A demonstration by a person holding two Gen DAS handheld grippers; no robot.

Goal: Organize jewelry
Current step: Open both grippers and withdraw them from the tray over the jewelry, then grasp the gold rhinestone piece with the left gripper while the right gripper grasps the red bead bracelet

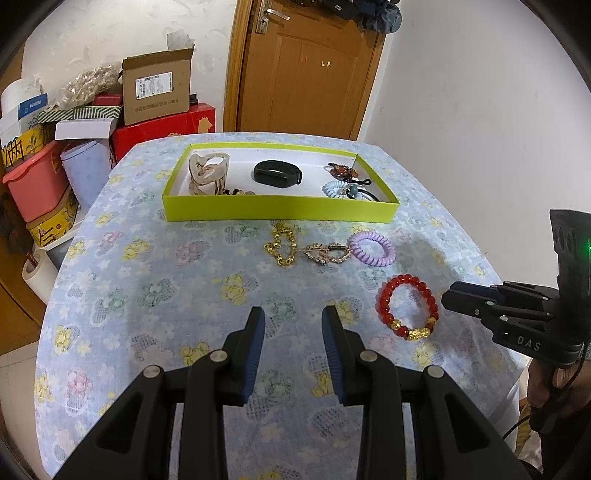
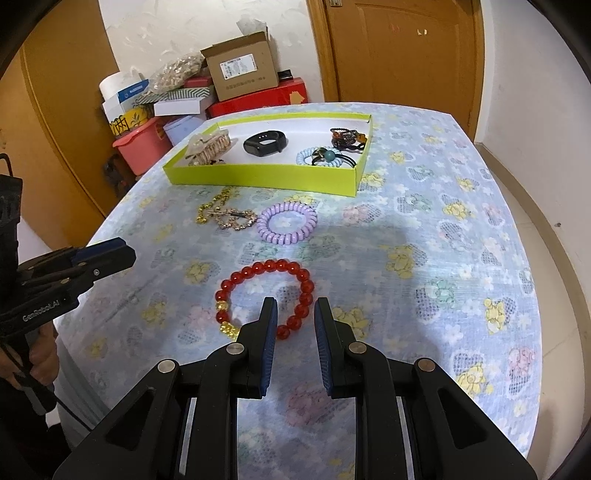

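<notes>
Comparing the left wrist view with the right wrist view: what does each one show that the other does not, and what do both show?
Only the left wrist view shows the door handle and dark cloth hanging atop the door.

Only the right wrist view shows the bare floor right of the table and the second wooden door at left.

Both show the green tray, red bead bracelet, purple coil hair tie, gold chain, rhinestone heart clip, and open, empty left gripper and right gripper.

Bead bracelet (image 2: 266,297) on table (image 2: 461,184) before box (image 2: 258,175)
</notes>
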